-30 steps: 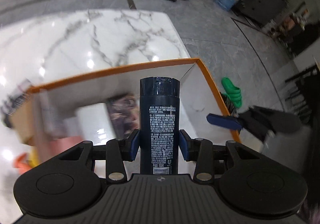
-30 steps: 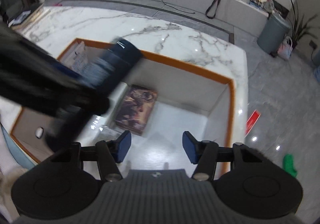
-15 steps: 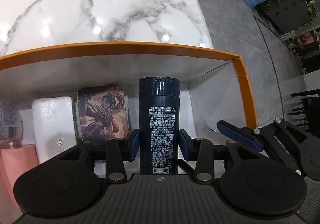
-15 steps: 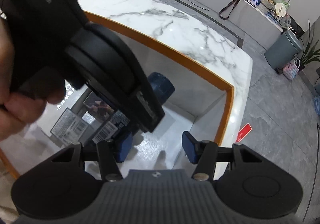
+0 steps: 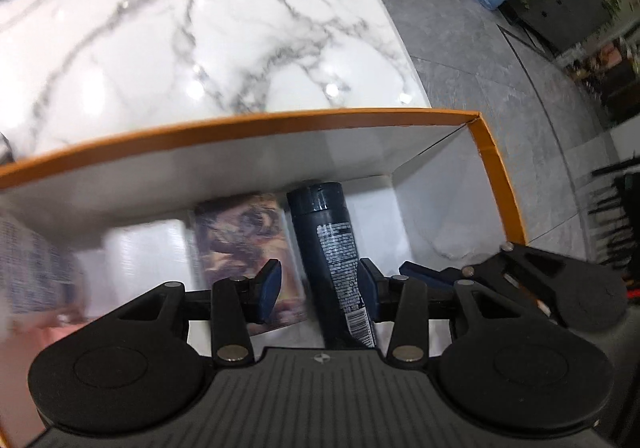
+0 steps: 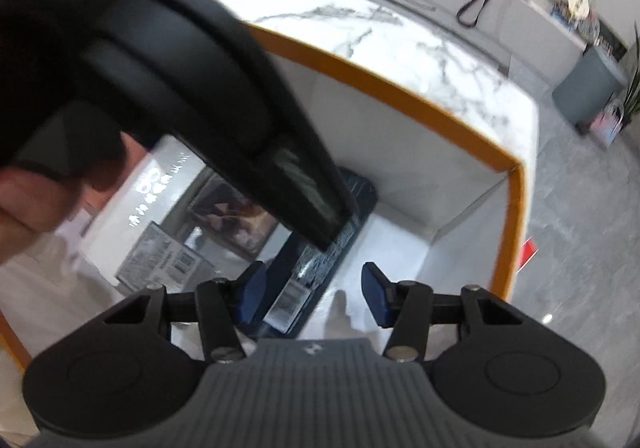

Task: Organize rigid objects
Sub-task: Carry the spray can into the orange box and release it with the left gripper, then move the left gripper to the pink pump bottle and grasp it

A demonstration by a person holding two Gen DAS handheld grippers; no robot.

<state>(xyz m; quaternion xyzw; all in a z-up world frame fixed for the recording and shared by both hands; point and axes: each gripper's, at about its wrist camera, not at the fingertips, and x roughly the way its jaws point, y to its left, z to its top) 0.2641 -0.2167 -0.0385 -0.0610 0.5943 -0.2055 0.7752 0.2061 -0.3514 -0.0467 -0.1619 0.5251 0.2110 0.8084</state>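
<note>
A dark blue bottle [image 5: 330,244] with a white printed label lies on the floor of the white, orange-rimmed box [image 5: 280,119], next to an illustrated card box [image 5: 240,244]. My left gripper [image 5: 319,288] straddles the bottle's lower part with its jaws opening. A clear gap shows at the left pad, while the right pad sits close against the bottle. In the right wrist view the bottle [image 6: 344,224] is mostly hidden by the left gripper's body [image 6: 200,87]. My right gripper [image 6: 314,298] hangs above the bottle's barcode end, jaws closing slightly, pressing on nothing.
A white carton [image 5: 144,252] and a pink item [image 5: 60,328] lie left of the illustrated box. A hand [image 6: 32,199] holds the left gripper. The box's right part [image 6: 400,248] is bare floor. Marble tabletop [image 5: 200,47] surrounds the box; grey floor lies beyond.
The left gripper sank into the box and its jaws spread off the bottle, which now rests beside the illustrated box. The right gripper came lower and nearer the bottle.
</note>
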